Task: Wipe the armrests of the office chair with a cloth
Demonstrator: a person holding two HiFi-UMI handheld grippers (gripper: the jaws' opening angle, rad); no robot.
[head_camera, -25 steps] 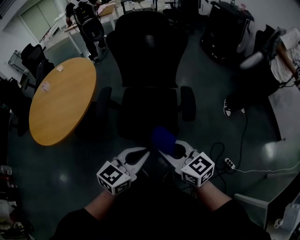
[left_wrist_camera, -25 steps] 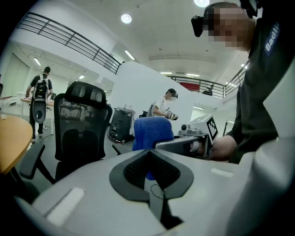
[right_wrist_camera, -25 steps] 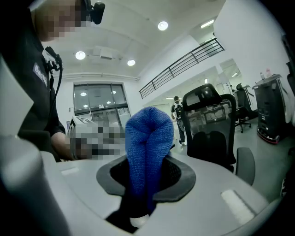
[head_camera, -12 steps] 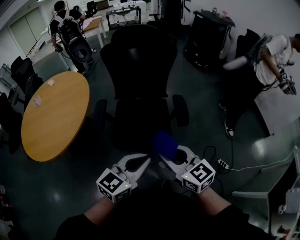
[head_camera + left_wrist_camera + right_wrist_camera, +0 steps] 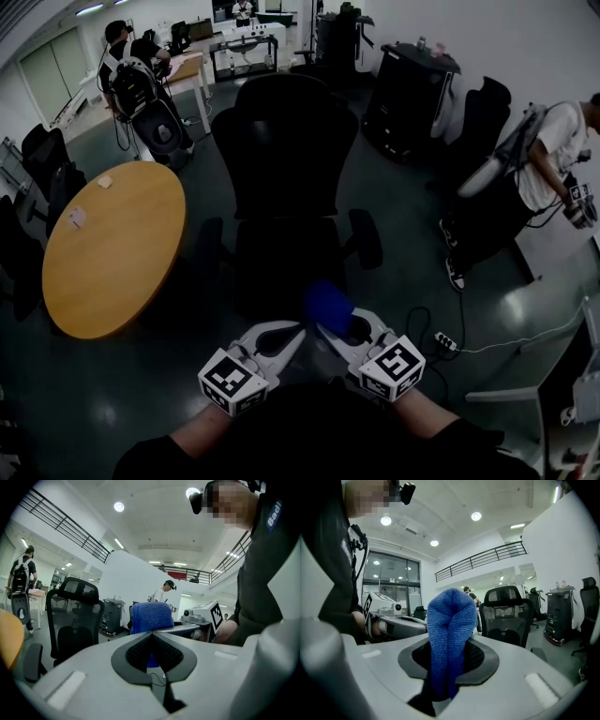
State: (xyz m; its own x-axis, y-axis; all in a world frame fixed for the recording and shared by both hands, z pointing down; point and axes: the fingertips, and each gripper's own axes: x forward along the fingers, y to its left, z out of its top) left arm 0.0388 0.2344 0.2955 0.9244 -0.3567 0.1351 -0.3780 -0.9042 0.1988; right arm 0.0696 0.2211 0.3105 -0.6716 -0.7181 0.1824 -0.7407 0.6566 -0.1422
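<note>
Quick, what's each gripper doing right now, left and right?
Left gripper: closed, jaws together with nothing between them.
Right gripper: closed on the blue cloth.

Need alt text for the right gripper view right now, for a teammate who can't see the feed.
The right gripper is shut on a folded blue cloth, which sticks up between its jaws. Beyond it, a black office chair stands at the right and the left gripper shows at the left.

Nubby, matt terry cloth (image 5: pixel 449 630) — chair (image 5: pixel 75 616) backed in open mesh, table (image 5: pixel 112 248) of smooth wood, floor (image 5: pixel 412 272) glossy.
</note>
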